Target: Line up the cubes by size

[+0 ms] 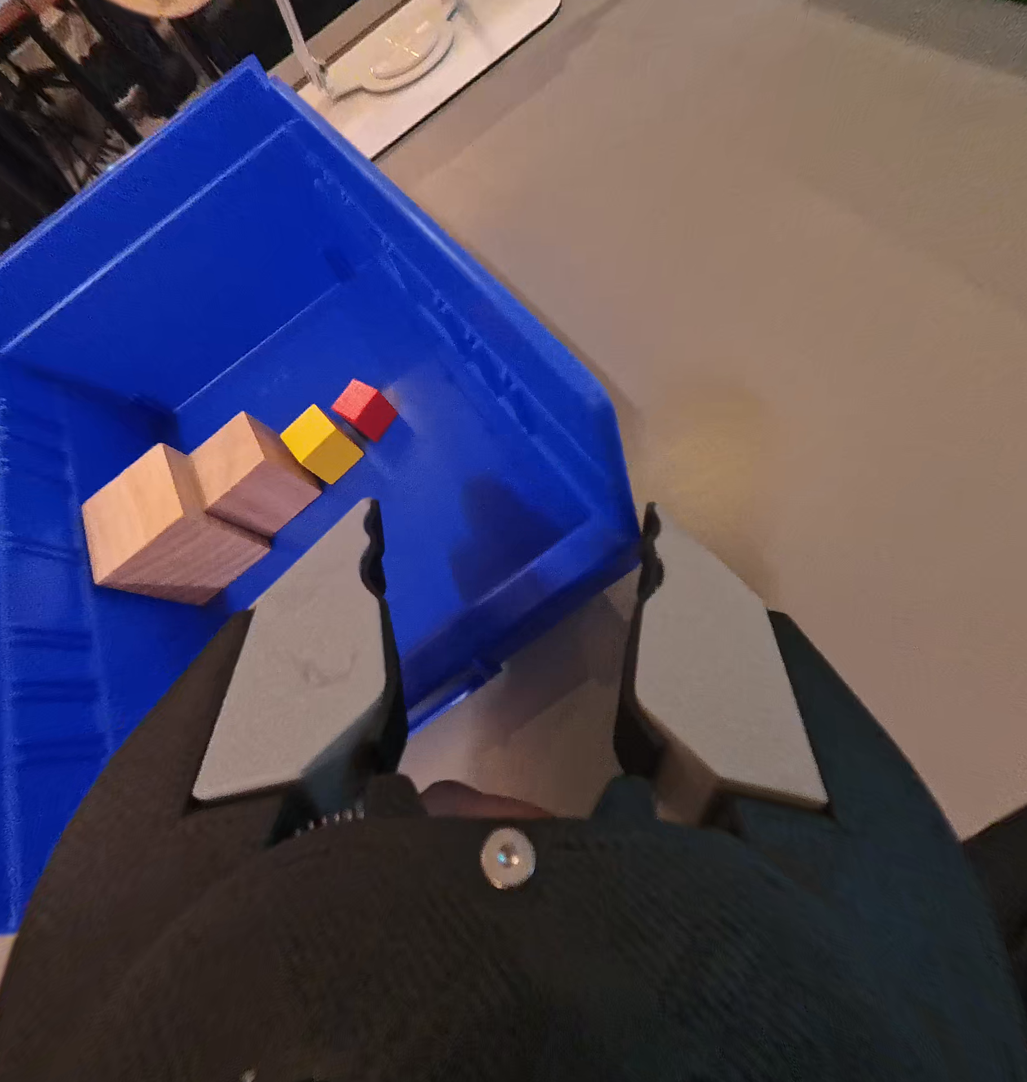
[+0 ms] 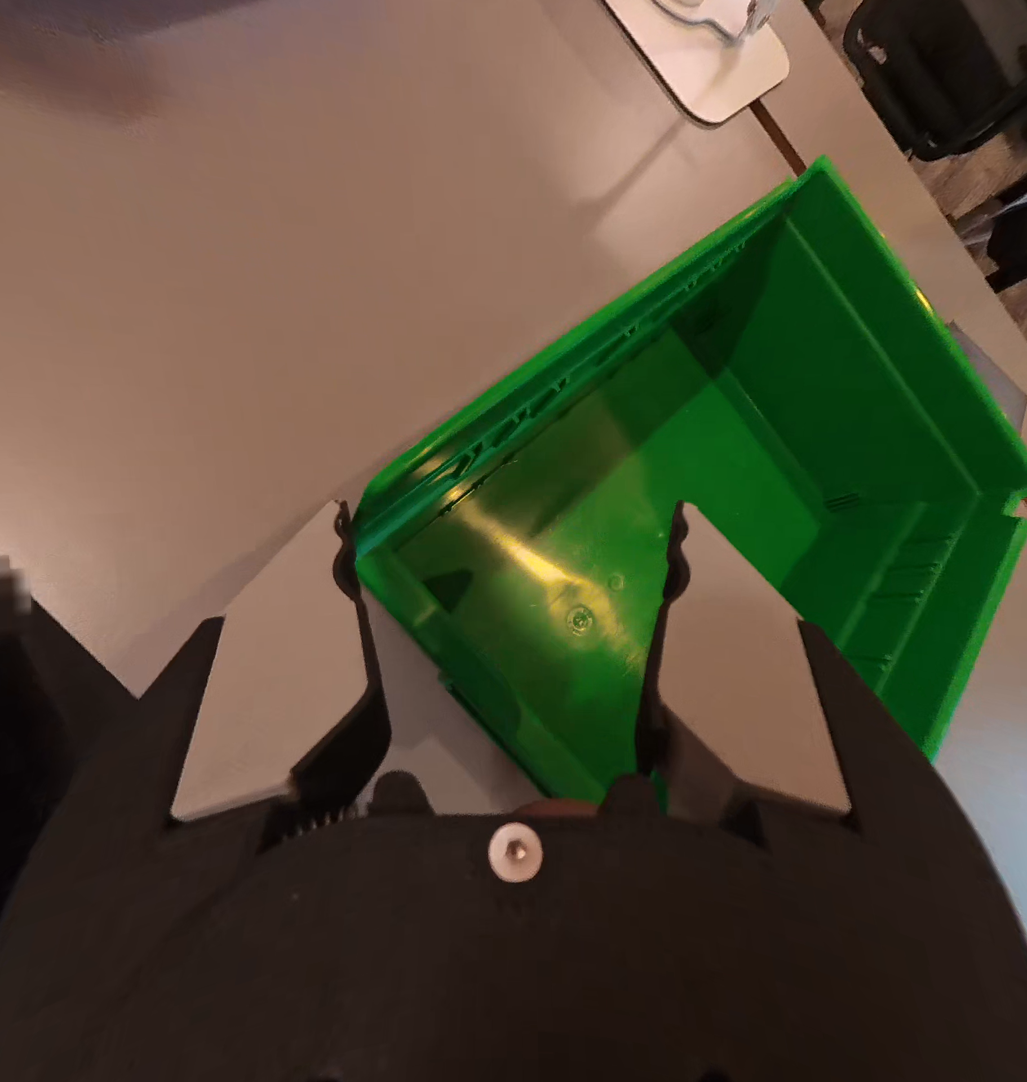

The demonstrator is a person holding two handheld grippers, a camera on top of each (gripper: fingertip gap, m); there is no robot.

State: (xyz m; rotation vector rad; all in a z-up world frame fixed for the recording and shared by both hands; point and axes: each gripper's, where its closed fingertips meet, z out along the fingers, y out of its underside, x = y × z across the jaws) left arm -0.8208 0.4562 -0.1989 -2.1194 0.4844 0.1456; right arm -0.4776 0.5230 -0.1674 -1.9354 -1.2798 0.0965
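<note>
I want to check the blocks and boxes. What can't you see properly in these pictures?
- Blue box: left wrist view, its left side runs off the edge and the left gripper covers its near corner.
- Green box: right wrist view, the right gripper hides its near end.
- Clear thing on the white mat: blurred, cut off on top.

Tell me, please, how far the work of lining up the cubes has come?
Looks essentially done: in the blue bin, large wooden cube, smaller wooden cube, yellow cube and red cube descend in a row. Both tongs are open, holding nothing. Nothing visibly remains.
</note>
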